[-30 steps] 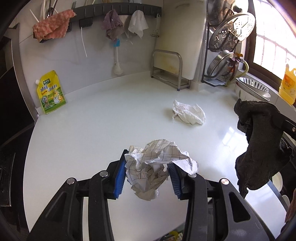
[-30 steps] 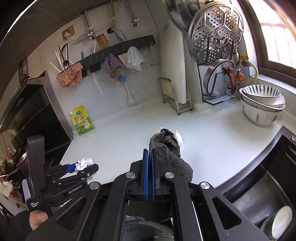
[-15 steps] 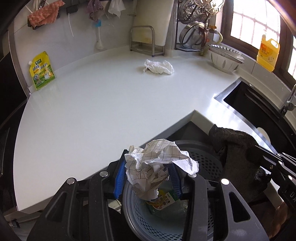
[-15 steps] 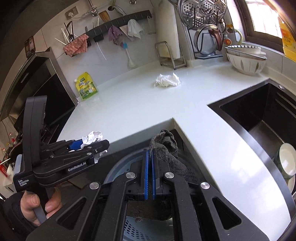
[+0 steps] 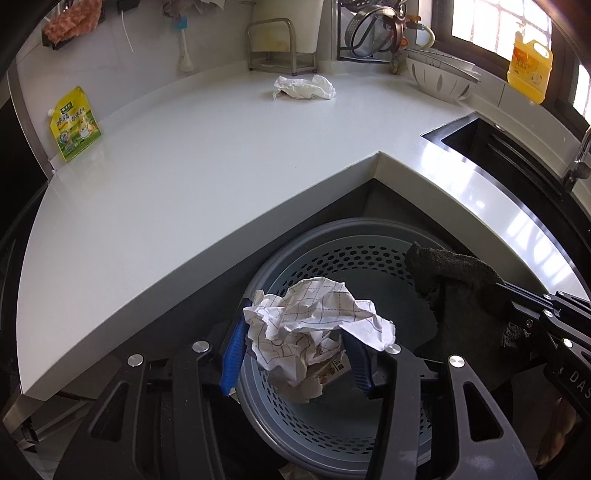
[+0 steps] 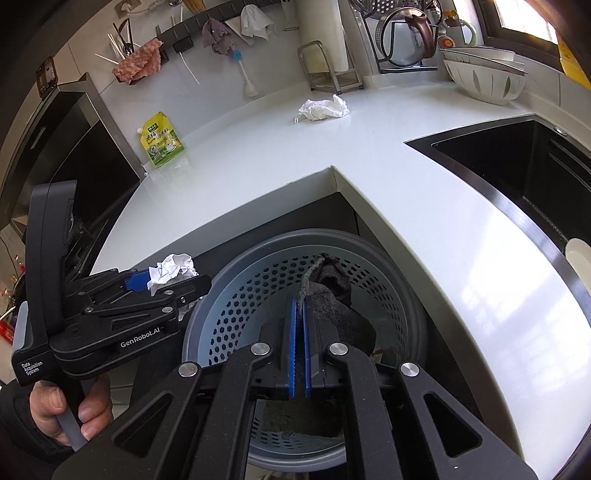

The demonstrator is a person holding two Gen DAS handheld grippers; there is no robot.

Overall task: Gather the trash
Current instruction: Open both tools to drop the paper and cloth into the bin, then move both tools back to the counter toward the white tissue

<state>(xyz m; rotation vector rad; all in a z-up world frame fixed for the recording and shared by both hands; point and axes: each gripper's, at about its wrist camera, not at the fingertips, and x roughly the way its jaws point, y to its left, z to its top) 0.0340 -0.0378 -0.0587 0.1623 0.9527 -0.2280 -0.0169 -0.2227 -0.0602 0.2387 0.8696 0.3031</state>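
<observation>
My left gripper (image 5: 295, 354) is shut on a crumpled checked paper ball (image 5: 314, 325) and holds it over the grey perforated trash basket (image 5: 369, 258). The same ball shows in the right wrist view (image 6: 173, 267) beside the basket (image 6: 258, 277). My right gripper (image 6: 299, 350) is shut on a dark grey rag (image 6: 336, 295) that hangs over the basket; the rag also shows in the left wrist view (image 5: 454, 280). A crumpled white tissue (image 5: 304, 87) lies on the white counter (image 5: 184, 177) at the back, also in the right wrist view (image 6: 323, 108).
A yellow-green refill pouch (image 5: 74, 123) leans on the back wall at left. A black sink (image 6: 517, 173) is set in the counter at right, with white bowls (image 6: 484, 77) and a dish rack (image 5: 373, 33) behind it. The basket stands below the counter's inner corner (image 5: 378, 155).
Both grippers have drawn back from over the counter and come down over the trash basket, each still holding its item. The basket's inside has come into fuller view.
</observation>
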